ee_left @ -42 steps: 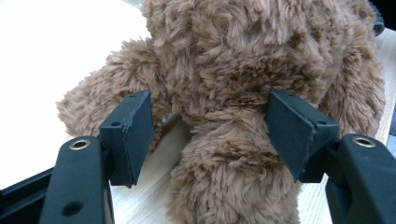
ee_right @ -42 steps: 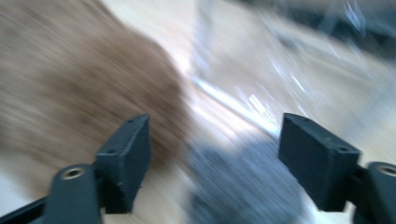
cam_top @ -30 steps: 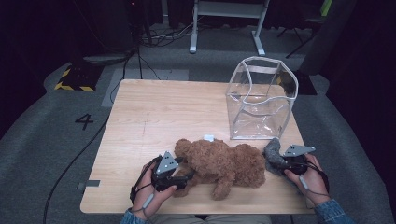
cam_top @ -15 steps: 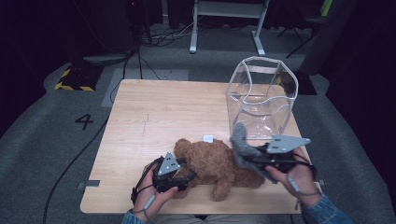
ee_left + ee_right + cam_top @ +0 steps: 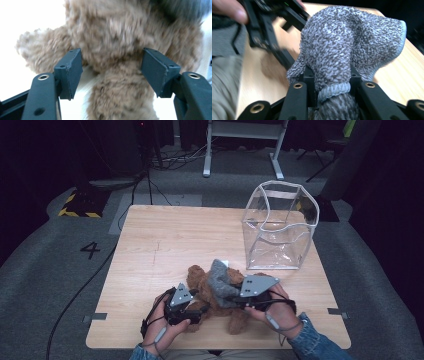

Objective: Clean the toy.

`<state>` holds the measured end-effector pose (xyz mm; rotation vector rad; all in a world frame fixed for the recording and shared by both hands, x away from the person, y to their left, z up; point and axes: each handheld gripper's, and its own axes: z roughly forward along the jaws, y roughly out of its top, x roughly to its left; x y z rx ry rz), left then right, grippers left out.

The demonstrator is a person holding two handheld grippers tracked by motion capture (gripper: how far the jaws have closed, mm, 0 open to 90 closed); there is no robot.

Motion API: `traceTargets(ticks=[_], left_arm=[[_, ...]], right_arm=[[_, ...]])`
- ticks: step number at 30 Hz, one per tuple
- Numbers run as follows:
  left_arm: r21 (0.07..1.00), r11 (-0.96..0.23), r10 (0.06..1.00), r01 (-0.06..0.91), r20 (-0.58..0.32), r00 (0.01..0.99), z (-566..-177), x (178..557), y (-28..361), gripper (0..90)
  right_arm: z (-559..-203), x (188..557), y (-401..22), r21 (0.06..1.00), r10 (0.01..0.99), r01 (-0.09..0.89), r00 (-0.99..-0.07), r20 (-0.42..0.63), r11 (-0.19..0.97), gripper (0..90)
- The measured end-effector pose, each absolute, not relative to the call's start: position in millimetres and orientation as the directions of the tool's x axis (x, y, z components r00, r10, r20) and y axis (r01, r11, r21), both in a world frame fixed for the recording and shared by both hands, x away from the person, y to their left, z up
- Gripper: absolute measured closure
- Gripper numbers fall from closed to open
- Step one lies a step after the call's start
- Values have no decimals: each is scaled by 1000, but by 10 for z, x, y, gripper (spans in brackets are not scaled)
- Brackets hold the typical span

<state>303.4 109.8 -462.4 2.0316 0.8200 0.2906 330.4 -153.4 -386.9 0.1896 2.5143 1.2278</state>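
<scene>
A brown plush teddy bear (image 5: 200, 278) lies on the wooden table (image 5: 175, 235) near its front edge. My left gripper (image 5: 202, 309) sits at the bear's left side. In the left gripper view its jaws flank a narrow part of the bear (image 5: 117, 50) with fur against both pads, so my left gripper (image 5: 113, 67) is shut on it. My right gripper (image 5: 227, 297) hovers just above the bear's middle, shut on a grey knitted piece (image 5: 218, 277). That piece (image 5: 347, 42) stands up from between the jaws of my right gripper (image 5: 333, 77) and hides what lies beyond.
A clear plastic bag (image 5: 280, 227) with a grey rim stands open at the table's back right. The back and left of the tabletop are bare wood. Dark floor with cables and a "4" mark (image 5: 90, 250) surrounds the table. The left hand (image 5: 227, 10) is in the right gripper view.
My right gripper, with the grey knitted piece, has risen from the bear's right end and moved left over its middle. The left gripper and the bear have stayed put.
</scene>
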Motion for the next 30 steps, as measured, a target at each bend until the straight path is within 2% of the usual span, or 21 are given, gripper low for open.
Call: traceTargets(ticks=[5,9,11,16,22,25,27,30], left_arm=[[812,-374,650,448,-115,751,-4638,3054,1090,326],[817,-361,640,449,-133,756,-4639,3060,1093,323],[815,-364,646,451,-129,753,-4645,3061,1103,324],[820,-364,645,442,-120,754,-4622,3040,1117,323],[835,-357,631,418,-114,767,-4542,2971,1119,319],[834,-365,625,413,-110,773,-4544,2967,1093,320],[830,-370,622,417,-111,775,-4559,2970,1075,321],[828,-380,620,413,-103,778,-4582,2983,1042,322]], right_arm=[[-3915,3364,-2037,764,350,50,-907,-235,643,708],[-3939,3352,-2464,772,430,112,-875,-222,626,708],[-3953,3285,-2696,784,501,166,-841,-204,598,708],[-4087,3252,-3004,768,555,236,-812,-180,595,707],[-4161,3290,-3149,744,586,275,-788,-188,609,706],[-4091,3268,-3190,719,611,288,-756,-235,633,706],[-3979,3210,-3160,741,613,262,-751,-245,618,705],[-3747,3048,-2854,804,559,152,-790,-249,574,704]])
